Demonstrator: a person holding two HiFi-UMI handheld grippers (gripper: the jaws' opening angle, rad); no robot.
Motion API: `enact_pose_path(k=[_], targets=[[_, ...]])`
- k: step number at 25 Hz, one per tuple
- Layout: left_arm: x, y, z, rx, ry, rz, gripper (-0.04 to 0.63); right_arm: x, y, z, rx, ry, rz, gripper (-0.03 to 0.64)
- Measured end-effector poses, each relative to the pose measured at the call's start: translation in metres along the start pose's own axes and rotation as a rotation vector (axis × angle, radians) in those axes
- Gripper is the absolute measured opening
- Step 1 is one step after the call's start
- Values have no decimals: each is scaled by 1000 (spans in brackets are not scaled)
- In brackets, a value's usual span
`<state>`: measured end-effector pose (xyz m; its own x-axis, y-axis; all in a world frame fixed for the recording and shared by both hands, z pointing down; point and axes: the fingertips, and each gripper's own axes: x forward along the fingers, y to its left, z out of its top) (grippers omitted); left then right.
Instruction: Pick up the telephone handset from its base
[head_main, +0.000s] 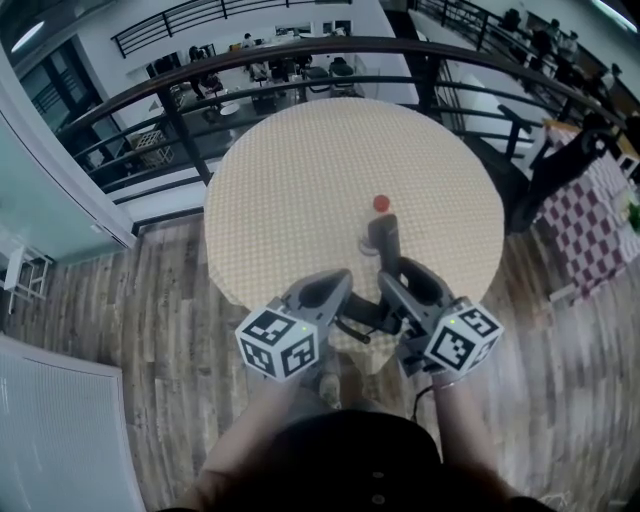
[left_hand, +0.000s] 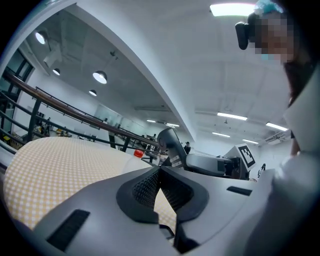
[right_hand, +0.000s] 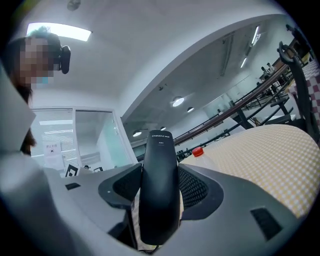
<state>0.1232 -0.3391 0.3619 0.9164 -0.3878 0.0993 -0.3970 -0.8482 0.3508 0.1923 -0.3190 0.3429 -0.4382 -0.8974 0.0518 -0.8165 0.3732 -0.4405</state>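
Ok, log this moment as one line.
right gripper: shut on handset | left gripper: shut, empty | base: not in view | bottle: on table

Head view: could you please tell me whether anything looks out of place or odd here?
The handset stands clamped in the right gripper, yet no base shows anywhere on the table; only a red-capped bottle stands there. That missing base is the one oddity; nothing looks spilled or damaged.

Open across the table (head_main: 290, 170) from 9 through 12 to 3 o'clock. Blocked just right of centre by a red-capped bottle (head_main: 381, 204), just beyond the handset (head_main: 384, 240). Crowded at 6 o'clock by left gripper (head_main: 345, 282) and right gripper (head_main: 392, 272). Fenced beyond 12 o'clock by railing (head_main: 300, 55).
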Motion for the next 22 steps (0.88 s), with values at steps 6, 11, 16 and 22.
enact_pose_path(k=[6, 11, 16, 22], targets=[[2, -9, -2, 3, 2, -32, 6, -18, -2, -2, 51, -33, -20, 236], [7, -13, -12, -19, 15, -48, 6, -28, -8, -7, 74, -38, -49, 236], [13, -18, -19, -33, 32, -65, 6, -35, -15, -10, 105, -49, -61, 236], [11, -11, -27, -39, 52, -53, 6, -38, -16, -13, 99, -46, -68, 236]])
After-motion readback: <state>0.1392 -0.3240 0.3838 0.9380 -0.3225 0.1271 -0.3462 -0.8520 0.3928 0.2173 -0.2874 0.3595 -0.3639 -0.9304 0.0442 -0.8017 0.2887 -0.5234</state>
